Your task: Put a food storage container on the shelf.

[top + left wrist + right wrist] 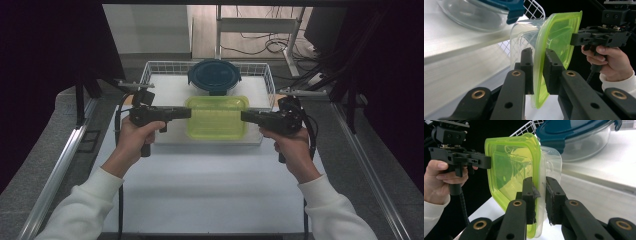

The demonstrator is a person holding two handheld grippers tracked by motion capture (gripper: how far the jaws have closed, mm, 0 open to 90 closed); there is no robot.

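Grippers pinch the green-lidded clear container (217,117) from both sides at frame centre: left gripper (186,113) on its left rim, right gripper (244,115) on its right. In each gripper view the black jaws clamp the lid edge. Container hangs level in front of the white wire basket (147,70), near a round glass bowl with dark blue lid (214,76) in upper centre. Step looks like a two-handed carry. Next move needs both hands travelling together, grip kept even.

Lidded container (217,117) sits before round bowl (214,76) in basket (155,66).
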